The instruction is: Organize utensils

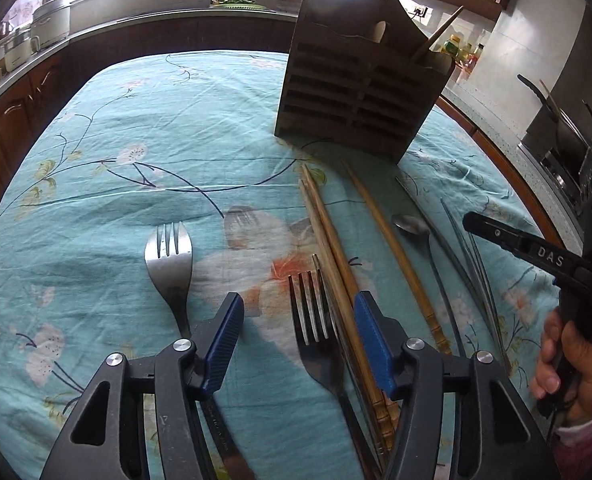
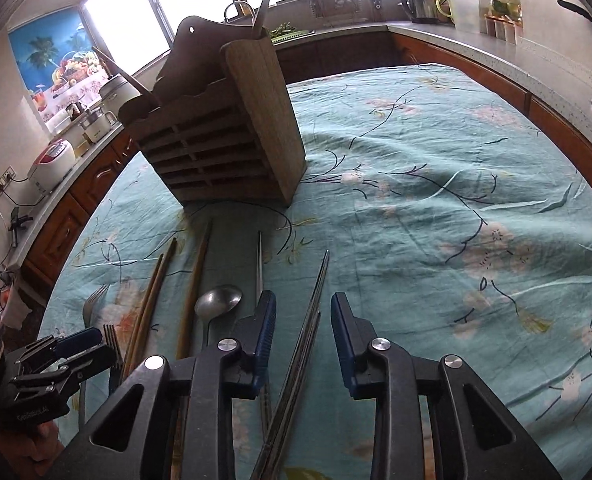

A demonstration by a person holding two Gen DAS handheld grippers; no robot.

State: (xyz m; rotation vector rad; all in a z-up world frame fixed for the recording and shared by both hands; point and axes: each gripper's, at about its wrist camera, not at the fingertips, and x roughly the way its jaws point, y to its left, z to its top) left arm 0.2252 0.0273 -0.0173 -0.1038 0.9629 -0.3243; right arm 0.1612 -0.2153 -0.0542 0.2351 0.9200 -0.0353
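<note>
Steel and bamboo utensils, laid loose in rough parallel on teal floral tablecloth (image 1: pixel 95 152), handles toward the viewer, tips toward wooden slatted holder (image 1: pixel 360 92); layout apparently staged for one-by-one pickup.

- Dark fork (image 1: pixel 312 320): between the pads of left gripper (image 1: pixel 298 320), beside bamboo chopsticks (image 1: pixel 328 248). Pads spread to either side, not pressing; nothing pinched. Probably lined up for a grab on the neck.
- Metal chopsticks (image 2: pixel 312 320): bundled, running up between the pads of right gripper (image 2: pixel 303 320). Pads narrowed but clear of the metal on both sides; no grip yet.
- Second fork (image 1: pixel 169 256): apart to the left, tines away.
- Single bamboo chopstick (image 1: pixel 392 248) and spoon (image 1: pixel 412 226): between the two clusters.
- Holder: upright at mid-table, just beyond the utensil tips, a few sticks already standing in its compartments; likely destination, sorted by kind.

Writing: "DAS" in white on the right gripper's arm, left-wrist view. Small pale lettering on the left gripper's body, right-wrist view, not legible. Faint stamp on a knife blade under the left gripper, unreadable.

Surroundings: kitchen counter (image 2: pixel 476 46) around the table, kettle (image 2: pixel 416 2), rice cooker (image 2: pixel 51 164).
</note>
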